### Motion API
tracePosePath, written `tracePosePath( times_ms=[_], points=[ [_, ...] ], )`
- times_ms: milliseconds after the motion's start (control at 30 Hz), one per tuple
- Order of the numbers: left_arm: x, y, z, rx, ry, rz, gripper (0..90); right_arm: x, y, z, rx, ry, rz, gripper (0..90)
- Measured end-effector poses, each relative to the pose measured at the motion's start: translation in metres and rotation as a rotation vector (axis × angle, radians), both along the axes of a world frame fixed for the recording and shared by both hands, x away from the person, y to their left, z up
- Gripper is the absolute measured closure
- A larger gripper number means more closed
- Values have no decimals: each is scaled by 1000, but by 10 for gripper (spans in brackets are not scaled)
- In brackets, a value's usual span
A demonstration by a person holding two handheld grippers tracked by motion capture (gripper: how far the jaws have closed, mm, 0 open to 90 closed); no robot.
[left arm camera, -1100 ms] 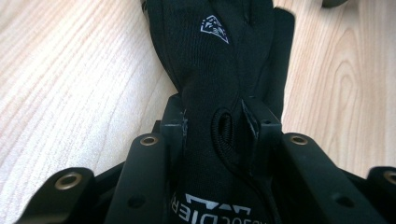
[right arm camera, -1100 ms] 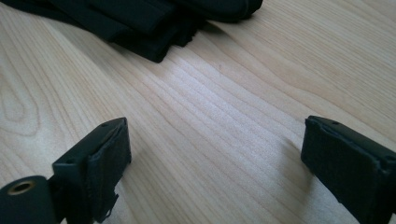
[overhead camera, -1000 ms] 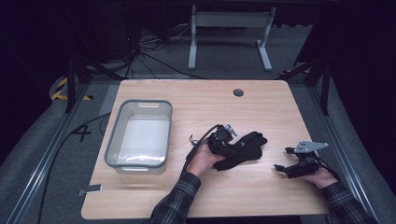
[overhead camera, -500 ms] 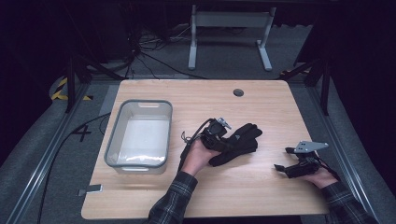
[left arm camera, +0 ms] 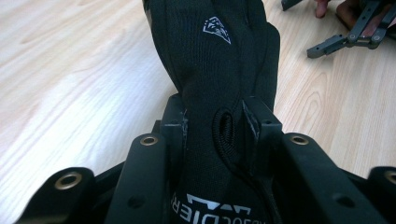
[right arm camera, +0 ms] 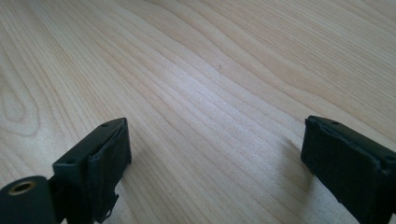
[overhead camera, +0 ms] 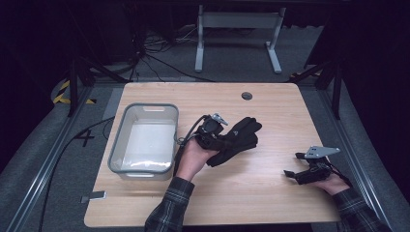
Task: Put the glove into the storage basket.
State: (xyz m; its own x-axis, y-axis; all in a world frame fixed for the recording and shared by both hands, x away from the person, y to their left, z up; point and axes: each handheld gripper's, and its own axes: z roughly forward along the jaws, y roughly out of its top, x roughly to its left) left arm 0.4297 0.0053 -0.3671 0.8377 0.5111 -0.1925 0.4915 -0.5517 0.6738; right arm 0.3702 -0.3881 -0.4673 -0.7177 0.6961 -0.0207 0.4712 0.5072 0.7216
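Observation:
A black knit glove (overhead camera: 238,137) with a small white logo hangs from my left gripper (overhead camera: 218,137) above the middle of the wooden table (overhead camera: 270,104). In the left gripper view the two pads (left arm camera: 254,128) press on the cuff of the glove (left arm camera: 210,74), and its fingers point away over the wood. My right gripper (overhead camera: 291,165) rests low on the table at the right, jaws wide apart. The right gripper view shows its pads (right arm camera: 109,161) with bare wood between them.
A clear plastic bin (overhead camera: 145,140) stands on the left part of the table, close to the left hand. A round cable hole (overhead camera: 247,95) sits near the far edge. Metal desk legs (overhead camera: 237,34) and cables lie on the floor beyond.
The left hand has lifted the glove off the table and carried it up and a little toward the bin. The right gripper has stayed where it was.

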Motion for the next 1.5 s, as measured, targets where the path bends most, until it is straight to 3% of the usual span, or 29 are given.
tracePosePath(
  times_ms=[200,333,733,1500],
  points=[
    [-3,23,12,-26,-13,41,666,0,0,0,0,0,0,90],
    [-5,40,18,-20,-20,67,667,0,0,0,0,0,0,90],
    [-11,100,26,-39,-41,175,666,0,0,0,-2,-2,-2,91],
    [-26,195,17,-26,-70,426,665,0,0,0,-2,-2,-3,90]
  ],
)
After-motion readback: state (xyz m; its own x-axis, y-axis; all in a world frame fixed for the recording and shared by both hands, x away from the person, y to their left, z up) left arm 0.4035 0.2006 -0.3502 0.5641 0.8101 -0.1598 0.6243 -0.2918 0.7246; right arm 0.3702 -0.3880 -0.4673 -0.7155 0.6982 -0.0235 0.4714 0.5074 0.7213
